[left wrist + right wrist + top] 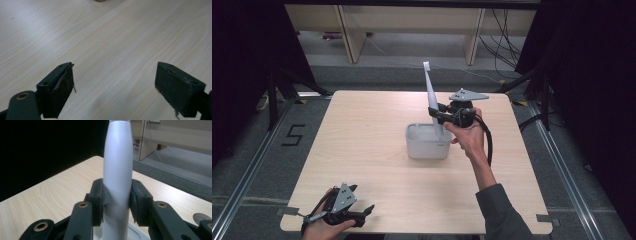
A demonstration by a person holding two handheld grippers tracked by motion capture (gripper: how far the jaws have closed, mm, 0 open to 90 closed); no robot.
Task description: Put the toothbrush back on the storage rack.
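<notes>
A long pale grey handle (431,90) rises, leaning a little to the left, out of a white rectangular tub (428,145) near the middle of the wooden table (362,130). My right gripper (435,114) is shut on this handle just above the tub's rim. In the right gripper view both black pads press on the sides of the handle (117,170), with the right gripper (117,197) around its lower part. The handle's bottom end is hidden inside the tub. My left gripper (363,197) rests at the table's near left corner. Its jaws are open over bare wood in the left gripper view (113,85).
The table ends close behind the tub and at the near edge under my left hand. Beyond the far edge stand pale wooden furniture legs (349,35) and loose cables (504,45) on the grey floor. Dark curtains hang on both sides.
</notes>
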